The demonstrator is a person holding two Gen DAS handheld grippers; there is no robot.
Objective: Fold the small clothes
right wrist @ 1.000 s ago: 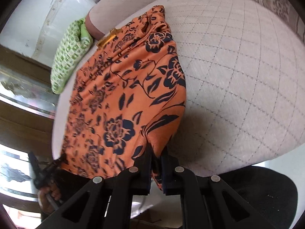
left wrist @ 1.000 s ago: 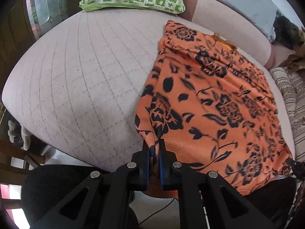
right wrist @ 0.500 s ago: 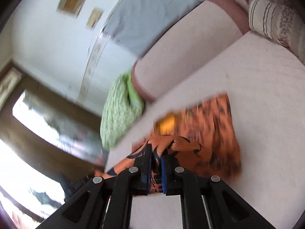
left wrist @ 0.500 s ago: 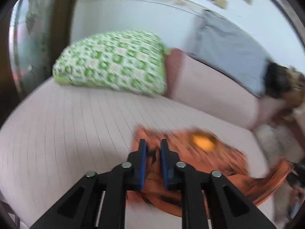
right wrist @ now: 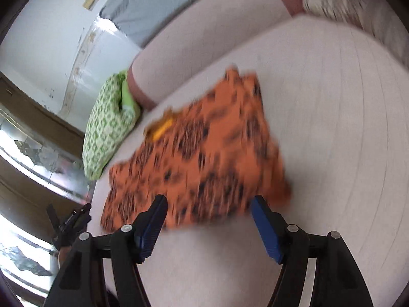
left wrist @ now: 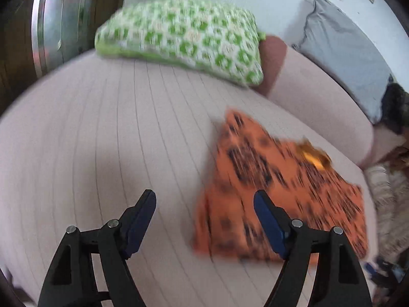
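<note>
An orange cloth with black flowers (left wrist: pixel 278 194) lies folded in half on the pink quilted bed (left wrist: pixel 102 140); it also shows in the right wrist view (right wrist: pixel 204 158). My left gripper (left wrist: pixel 204 199) is open and empty, hovering at the cloth's near left edge. My right gripper (right wrist: pixel 208 202) is open and empty, just above the cloth's near edge. A small yellow label (right wrist: pixel 162 129) shows at the cloth's far edge. Both views are motion-blurred.
A green and white checked pillow (left wrist: pixel 184 38) lies at the head of the bed, also in the right wrist view (right wrist: pixel 107 128). A grey pillow (left wrist: pixel 342 58) leans on the wall. A striped cream pillow (right wrist: pixel 358 12) lies at the bed's right side.
Both grippers carried the cloth's near edge over to its far edge, folding it in half, then opened and let go. The cloth now lies doubled on the bed.
</note>
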